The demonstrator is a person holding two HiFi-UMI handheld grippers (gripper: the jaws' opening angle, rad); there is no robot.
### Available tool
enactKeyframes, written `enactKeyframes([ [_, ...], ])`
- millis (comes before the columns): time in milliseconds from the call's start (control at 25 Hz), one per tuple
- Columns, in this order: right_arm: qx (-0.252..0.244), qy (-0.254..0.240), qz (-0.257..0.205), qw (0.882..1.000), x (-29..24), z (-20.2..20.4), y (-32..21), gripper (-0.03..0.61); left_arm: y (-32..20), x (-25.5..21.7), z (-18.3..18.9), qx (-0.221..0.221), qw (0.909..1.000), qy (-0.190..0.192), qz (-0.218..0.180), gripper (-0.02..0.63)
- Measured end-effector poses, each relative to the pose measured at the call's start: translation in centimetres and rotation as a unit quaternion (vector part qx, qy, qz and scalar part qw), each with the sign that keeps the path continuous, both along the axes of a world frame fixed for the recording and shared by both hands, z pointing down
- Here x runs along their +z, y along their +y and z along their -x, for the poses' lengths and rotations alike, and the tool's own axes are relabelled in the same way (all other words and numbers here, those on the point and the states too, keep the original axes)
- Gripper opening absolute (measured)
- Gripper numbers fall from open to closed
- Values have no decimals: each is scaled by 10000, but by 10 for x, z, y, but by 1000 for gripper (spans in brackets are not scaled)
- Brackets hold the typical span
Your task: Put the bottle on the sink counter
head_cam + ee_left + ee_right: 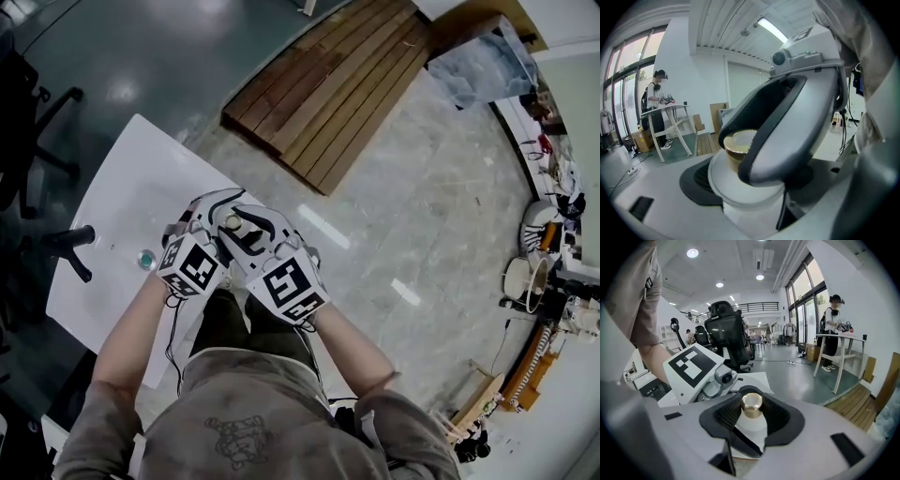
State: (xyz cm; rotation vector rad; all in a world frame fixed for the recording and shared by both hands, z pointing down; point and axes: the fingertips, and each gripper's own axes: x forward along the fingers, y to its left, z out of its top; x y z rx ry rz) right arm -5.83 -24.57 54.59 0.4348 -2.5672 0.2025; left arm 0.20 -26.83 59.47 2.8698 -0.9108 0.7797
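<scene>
A white bottle with a gold cap (232,222) is held above the white table (122,202), in front of the person's body. Both grippers meet on it. In the right gripper view the gold cap (752,405) stands upright between the black pads of my right gripper (752,423), which is shut on the bottle's white shoulder. In the left gripper view the bottle (740,146) lies against the black pad of my left gripper (750,190), and a finger of the right gripper (787,136) crosses over it. The lower part of the bottle is hidden.
A small round greenish object (147,259) lies on the table near its left side. A black office chair arm (70,242) reaches in from the left. A wooden platform (328,84) lies on the floor beyond. A person (832,329) stands at a far table.
</scene>
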Motion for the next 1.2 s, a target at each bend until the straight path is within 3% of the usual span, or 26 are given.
enactKeyframes([
  [560, 65, 21, 423, 9991, 45, 0, 0, 144, 4, 46, -1, 163, 9993, -35, 334, 333],
  [840, 153, 105, 419, 9989, 57, 0, 0, 144, 6, 60, 0, 315, 9987, -238, 327, 333],
  [1200, 270, 71, 332, 9991, 56, 1, -3, 144, 4, 58, 0, 410, 9988, -174, 217, 333],
])
